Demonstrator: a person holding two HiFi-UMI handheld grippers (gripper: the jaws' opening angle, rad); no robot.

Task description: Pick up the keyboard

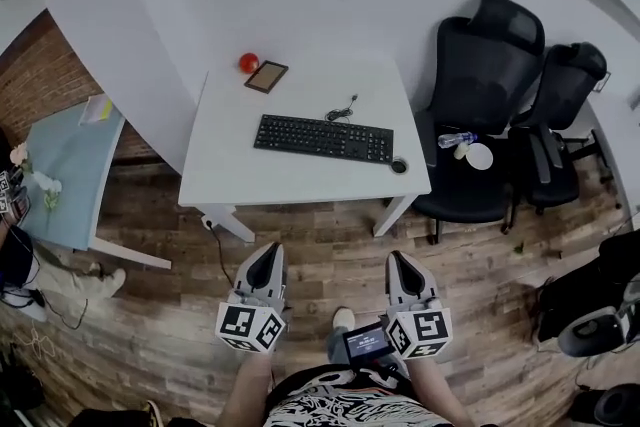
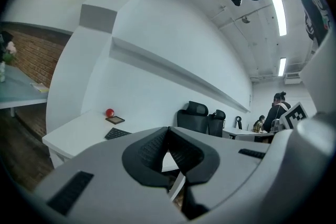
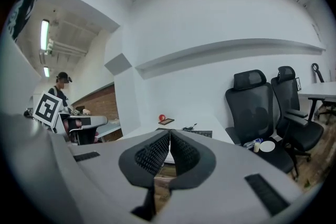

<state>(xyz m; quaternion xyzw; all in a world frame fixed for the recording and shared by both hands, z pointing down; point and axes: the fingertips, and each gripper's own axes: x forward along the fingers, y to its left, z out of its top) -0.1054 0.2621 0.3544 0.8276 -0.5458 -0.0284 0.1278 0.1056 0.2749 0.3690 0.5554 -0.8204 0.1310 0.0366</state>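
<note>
My left gripper [image 1: 266,257] and right gripper [image 1: 402,262] both have their jaws pressed together on nothing, over the wood floor just short of the white desk [image 1: 300,180]; the black keyboard [image 1: 322,138] lies flat on that desk, toward its right half, untouched; a red ball [image 1: 248,63] sits at the desk's far edge; only the head view shows the small round cap [image 1: 399,166] at the desk's near right corner; only my gripper views show a person [image 2: 276,112] standing well beyond the desk.
</note>
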